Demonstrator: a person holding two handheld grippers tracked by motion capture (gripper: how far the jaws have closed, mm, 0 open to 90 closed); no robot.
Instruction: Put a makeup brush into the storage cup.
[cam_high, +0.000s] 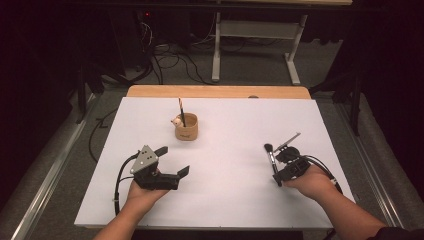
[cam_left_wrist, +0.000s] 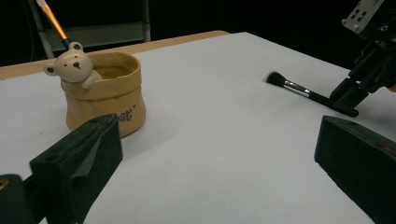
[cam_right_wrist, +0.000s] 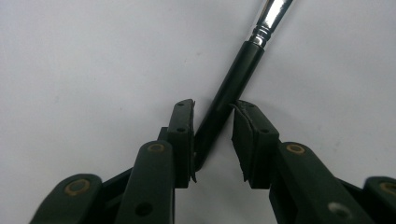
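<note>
A white-topped table (cam_high: 220, 200) carries a tan bear pot (cam_high: 186, 127) and a black makeup brush (cam_high: 271, 159).

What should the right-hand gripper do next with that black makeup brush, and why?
Probably close a little further: the right gripper straddles the brush handle, which touches one pad while a gap shows at the other. A firm grip should come before lifting.

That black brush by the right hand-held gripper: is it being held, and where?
Not firmly yet. The right hand-held gripper has the makeup brush between its jaws at the handle's tail end; one pad touches it, the other stands slightly off. The left hand-held gripper is open and holds nothing.
</note>
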